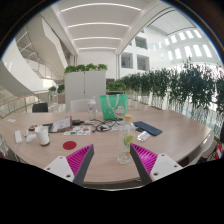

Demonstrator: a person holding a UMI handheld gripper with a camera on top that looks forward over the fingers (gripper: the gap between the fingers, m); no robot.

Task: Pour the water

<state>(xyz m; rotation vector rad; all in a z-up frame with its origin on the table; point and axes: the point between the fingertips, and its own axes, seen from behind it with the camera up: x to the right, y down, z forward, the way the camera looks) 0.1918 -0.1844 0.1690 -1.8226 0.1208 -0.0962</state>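
A clear glass (125, 148) with something yellow-green at its top stands on the round wooden table (105, 168). My gripper (112, 148) is open and holds nothing. Its two magenta pads are spread wide, low over the table's near edge. The glass stands between the fingertips, close to the right finger (146, 159), with a gap on each side. A white bottle (43, 135) stands on the table far to the left, beyond the left finger (80, 160).
A red round coaster (70, 145) lies just beyond the left finger. A green bag (112, 108) and a white box (83, 105) stand at the table's far side. A dark notebook (148, 128) lies beyond the glass. Tall plants (185, 90) line the right.
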